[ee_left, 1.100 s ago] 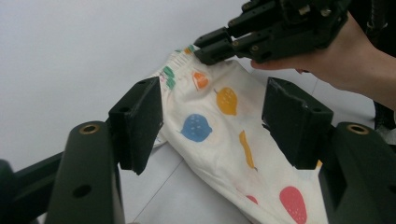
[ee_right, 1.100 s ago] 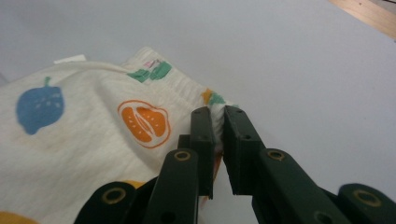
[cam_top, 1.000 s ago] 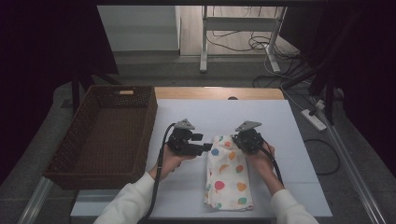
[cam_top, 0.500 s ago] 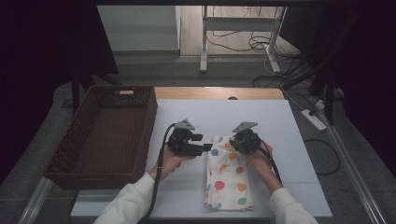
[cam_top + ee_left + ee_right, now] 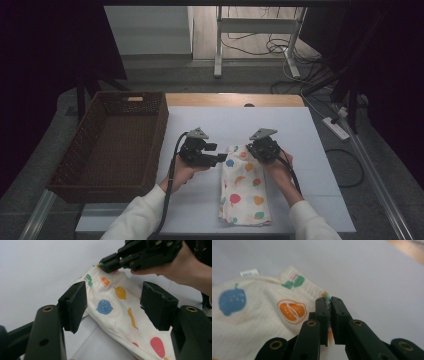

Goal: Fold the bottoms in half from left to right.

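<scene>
Already we had our right gripper [image 5: 248, 148] pinched tight on the far right corner of the fruit-print cloth [image 5: 243, 189], its jaws having just been closing with the hem between them. The cloth lay on the white table [image 5: 320, 165], its long axis running toward us. Our left gripper [image 5: 113, 303] hovered just left of the far edge, jaws partly open over the fabric, gripping nothing.
</scene>
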The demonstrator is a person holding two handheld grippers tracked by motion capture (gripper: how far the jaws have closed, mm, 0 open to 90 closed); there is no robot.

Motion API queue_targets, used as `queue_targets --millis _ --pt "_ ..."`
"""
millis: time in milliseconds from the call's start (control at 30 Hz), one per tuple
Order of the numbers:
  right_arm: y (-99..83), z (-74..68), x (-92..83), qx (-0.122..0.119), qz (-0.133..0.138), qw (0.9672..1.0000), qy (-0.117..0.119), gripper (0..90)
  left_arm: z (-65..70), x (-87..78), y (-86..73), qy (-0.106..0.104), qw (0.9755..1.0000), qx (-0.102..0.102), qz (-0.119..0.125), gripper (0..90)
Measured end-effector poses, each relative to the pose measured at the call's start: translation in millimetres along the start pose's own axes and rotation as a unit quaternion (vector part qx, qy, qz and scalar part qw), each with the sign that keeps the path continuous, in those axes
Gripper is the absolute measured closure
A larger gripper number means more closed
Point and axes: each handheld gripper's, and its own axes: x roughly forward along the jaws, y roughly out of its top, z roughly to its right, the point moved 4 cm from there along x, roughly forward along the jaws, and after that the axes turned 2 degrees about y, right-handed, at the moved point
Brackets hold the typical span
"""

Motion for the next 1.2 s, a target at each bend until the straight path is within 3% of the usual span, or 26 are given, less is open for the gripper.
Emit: queue_targets --millis 133,367,500,600,700,867,1200 --pt "5.9 3.2 -1.6 -0.002 0.007 0.9999 -0.008 84.1 0.2 0.9 -0.5 -0.001 1.0 0.0 -0.001 37.5" --pt "-4.1 10.4 23.9 0.01 -0.019 0.9997 -0.009 82.3 -1.5 1.4 -0.7 -0.001 1.0 -0.002 -0.002 37.4" --pt "-3.9 12.0 23.0 0.021 -0.013 0.9996 -0.012 70.9 -3.0 1.3 -1.9 0.001 1.0 -0.003 -0.004 37.5" --pt "-3.5 16.3 15.8 0.051 0.001 0.9987 0.005 61.7 -2.8 0.7 -2.0 0.002 1.0 -0.004 -0.002 37.5" --pt "-3.1 19.2 7.2 0.092 0.022 0.9946 0.044 54.7 -2.8 1.2 -2.3 0.002 1.0 -0.004 -0.003 37.4" --pt "-6.2 19.7 -3.1 0.101 0.039 0.9918 0.067 48.7 -4.3 2.0 -2.3 0.003 1.0 -0.007 -0.003 37.3" --pt "-13.6 15.0 -19.8 0.097 0.059 0.9898 0.086 43.7 -5.9 3.2 -2.8 0.007 0.9999 -0.006 -0.005 37.1"
